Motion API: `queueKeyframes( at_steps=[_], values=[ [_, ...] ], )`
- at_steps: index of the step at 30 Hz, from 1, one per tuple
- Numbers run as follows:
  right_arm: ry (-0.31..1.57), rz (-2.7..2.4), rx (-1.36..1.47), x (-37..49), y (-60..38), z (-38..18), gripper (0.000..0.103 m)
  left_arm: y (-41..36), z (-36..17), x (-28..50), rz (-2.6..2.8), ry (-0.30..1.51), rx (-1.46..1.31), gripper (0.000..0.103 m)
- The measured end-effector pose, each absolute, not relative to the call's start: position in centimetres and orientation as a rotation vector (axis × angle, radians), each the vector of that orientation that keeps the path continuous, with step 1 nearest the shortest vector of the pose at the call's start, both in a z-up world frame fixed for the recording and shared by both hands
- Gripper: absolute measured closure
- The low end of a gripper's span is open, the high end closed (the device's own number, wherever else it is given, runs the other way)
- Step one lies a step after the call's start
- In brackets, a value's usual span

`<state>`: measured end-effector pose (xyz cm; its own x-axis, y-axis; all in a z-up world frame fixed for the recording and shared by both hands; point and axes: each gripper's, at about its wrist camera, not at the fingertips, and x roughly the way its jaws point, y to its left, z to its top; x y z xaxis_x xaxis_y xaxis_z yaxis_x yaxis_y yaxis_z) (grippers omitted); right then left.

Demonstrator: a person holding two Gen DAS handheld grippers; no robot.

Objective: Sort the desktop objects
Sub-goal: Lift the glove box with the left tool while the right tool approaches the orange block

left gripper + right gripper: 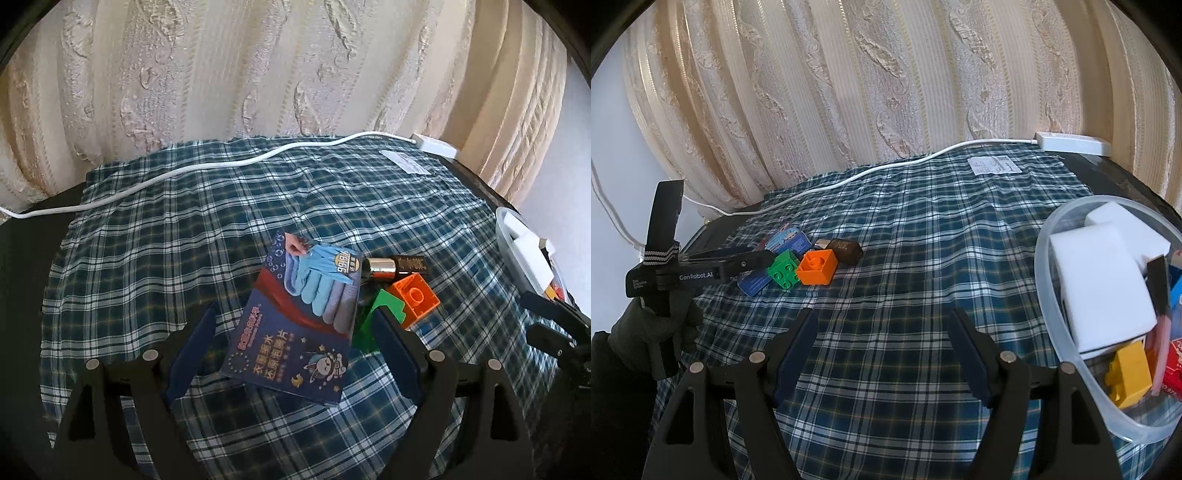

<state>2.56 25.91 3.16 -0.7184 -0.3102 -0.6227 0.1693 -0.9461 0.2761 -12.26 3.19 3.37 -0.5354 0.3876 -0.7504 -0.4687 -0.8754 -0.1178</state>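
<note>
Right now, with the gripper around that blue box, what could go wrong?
1. The open left gripper straddles the dark blue cardboard box, which looks tilted; closing might make it slip or twist.
2. The green plastic brick and orange plastic brick sit right beside the box, near one finger, so they may get knocked or pinched.
3. The small dark bottle with a shiny neck lies on its side and could roll if bumped.
</note>
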Motion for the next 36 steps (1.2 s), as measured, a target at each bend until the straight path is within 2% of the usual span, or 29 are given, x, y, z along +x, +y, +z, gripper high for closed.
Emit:
queueKeyframes(
  at_steps=[13,18,25,36],
  values=[
    [-0.286,-2.669,1.018,2.7,25.7,3.2,0.027,3.2,2.9,-11.4,2.390,0.267,-1.152,0.014],
    [-0.287,-2.669,1.018,2.7,25.6,3.2,0.027,4.2,2.4,-12.1,2.387,0.231,-1.172,0.015],
    [-0.284,-2.666,1.015,2.7,25.6,3.2,0.027,4.6,1.7,-13.1,2.391,0.169,-1.225,0.034],
    [-0.275,-2.667,1.023,2.7,25.5,3.0,0.027,3.4,2.8,-12.1,2.499,0.050,-1.182,0.037]
  ],
)
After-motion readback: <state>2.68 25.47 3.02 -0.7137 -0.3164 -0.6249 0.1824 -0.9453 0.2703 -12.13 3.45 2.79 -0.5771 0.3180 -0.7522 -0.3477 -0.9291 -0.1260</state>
